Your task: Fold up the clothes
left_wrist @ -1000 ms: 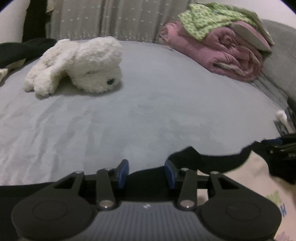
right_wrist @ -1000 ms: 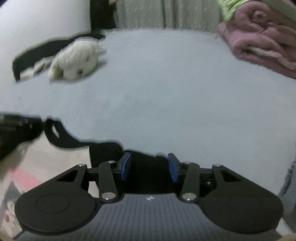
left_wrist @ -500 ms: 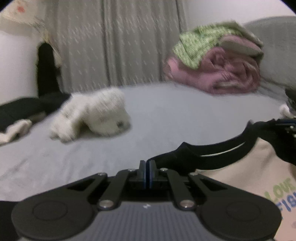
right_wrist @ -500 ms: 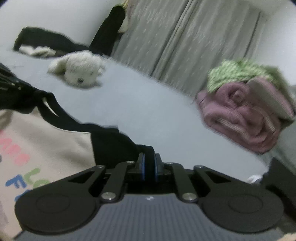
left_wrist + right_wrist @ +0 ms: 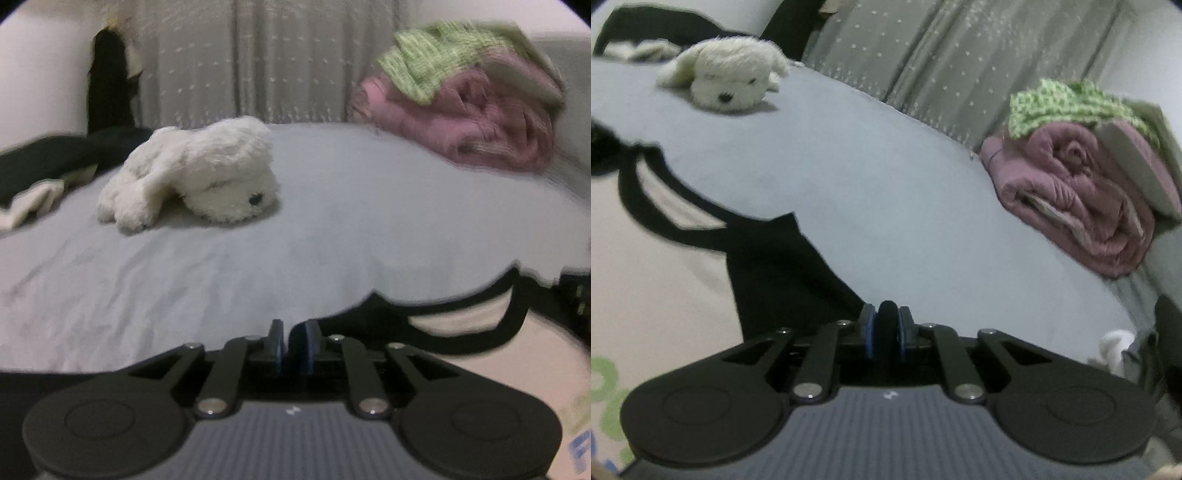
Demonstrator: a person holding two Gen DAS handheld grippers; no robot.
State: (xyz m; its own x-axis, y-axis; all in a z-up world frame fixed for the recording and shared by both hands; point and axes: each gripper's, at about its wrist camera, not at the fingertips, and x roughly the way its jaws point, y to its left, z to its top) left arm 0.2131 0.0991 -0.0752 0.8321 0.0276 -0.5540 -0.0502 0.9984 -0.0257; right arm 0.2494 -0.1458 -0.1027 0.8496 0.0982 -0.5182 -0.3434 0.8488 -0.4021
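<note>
A: Pinching black fabric, the right gripper (image 5: 885, 330) clamps one shoulder of the T-shirt (image 5: 657, 280), its cream front hanging between both tools.

B: And the left gripper (image 5: 294, 347)?

A: Clenched on the other black shoulder, likely to stretch the shirt flat over the grey bedsheet (image 5: 332, 229). Beyond lie the white plush dog (image 5: 199, 173) and the pink quilt (image 5: 476, 122).

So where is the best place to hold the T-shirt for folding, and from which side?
The black shoulders beside the collar, each gripper coming from the outer side. The T-shirt hangs flat from two corners there; right gripper and left gripper already pinch them.
</note>
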